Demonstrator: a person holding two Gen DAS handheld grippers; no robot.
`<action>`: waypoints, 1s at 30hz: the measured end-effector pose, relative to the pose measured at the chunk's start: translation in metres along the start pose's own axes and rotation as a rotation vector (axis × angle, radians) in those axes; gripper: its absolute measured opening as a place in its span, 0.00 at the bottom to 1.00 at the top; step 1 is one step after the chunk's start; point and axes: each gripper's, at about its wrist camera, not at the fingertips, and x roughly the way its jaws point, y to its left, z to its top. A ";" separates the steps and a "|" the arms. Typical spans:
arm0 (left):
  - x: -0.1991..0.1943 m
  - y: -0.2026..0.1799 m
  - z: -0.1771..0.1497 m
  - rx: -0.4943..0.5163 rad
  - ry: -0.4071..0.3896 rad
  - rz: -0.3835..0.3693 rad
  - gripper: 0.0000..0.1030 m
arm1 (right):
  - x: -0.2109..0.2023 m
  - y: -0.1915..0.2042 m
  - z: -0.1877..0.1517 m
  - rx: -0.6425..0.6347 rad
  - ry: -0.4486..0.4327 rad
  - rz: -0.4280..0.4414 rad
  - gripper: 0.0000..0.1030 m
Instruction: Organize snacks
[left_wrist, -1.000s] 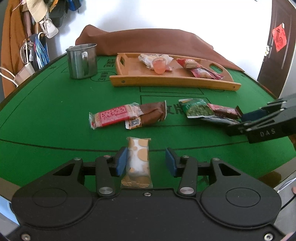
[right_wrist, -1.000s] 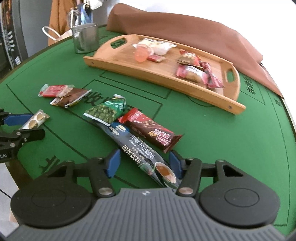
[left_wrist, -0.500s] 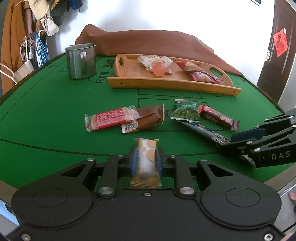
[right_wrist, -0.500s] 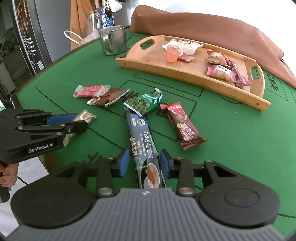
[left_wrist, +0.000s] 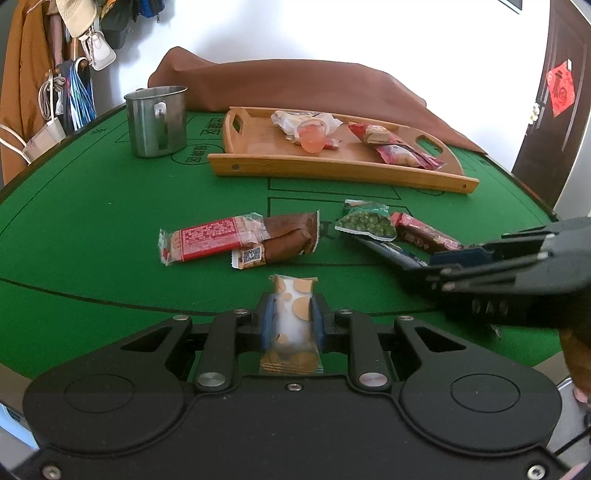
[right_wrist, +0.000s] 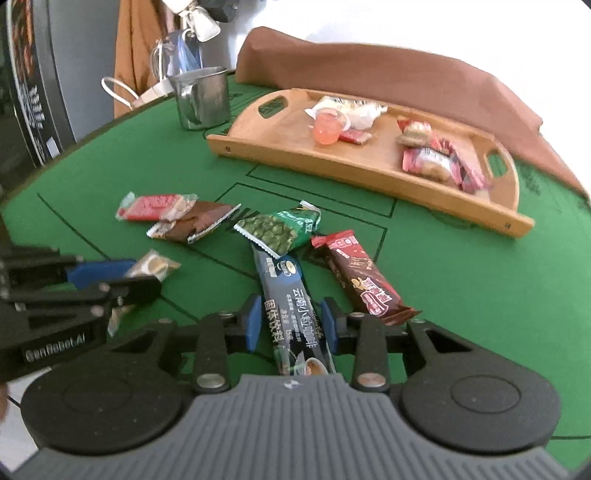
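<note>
My left gripper (left_wrist: 293, 314) is shut on a white snack packet with orange spots (left_wrist: 295, 295), low over the green table (left_wrist: 92, 229); the right wrist view shows that same packet (right_wrist: 155, 264). My right gripper (right_wrist: 290, 325) straddles a dark blue coffee stick (right_wrist: 291, 295). Its jaws are closing, with a small gap still showing at the left pad. A green pea packet (right_wrist: 280, 229) lies on the stick's far end. A red-brown bar (right_wrist: 362, 280) lies just to the right. The wooden tray (left_wrist: 332, 171) at the back holds several snacks and a pink jelly cup (left_wrist: 312, 136).
A red packet (left_wrist: 207, 240) and a brown packet (left_wrist: 291, 236) lie overlapping mid-table. A steel mug (left_wrist: 157, 122) stands left of the tray. Brown cloth (left_wrist: 295, 85) is heaped behind the tray. The table edge runs close under both grippers.
The left jaws have closed onto the spotted packet. The right gripper has moved in along the coffee stick, and its jaws have narrowed around it.
</note>
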 end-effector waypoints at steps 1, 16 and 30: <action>0.000 0.000 0.001 -0.002 0.001 0.001 0.20 | -0.001 0.004 -0.001 -0.016 -0.003 -0.012 0.36; -0.001 -0.001 0.011 0.011 -0.030 0.024 0.20 | -0.023 -0.002 -0.002 0.033 0.008 0.038 0.38; 0.002 -0.004 0.008 0.014 -0.008 0.019 0.20 | -0.002 0.005 -0.006 0.029 -0.019 -0.008 0.35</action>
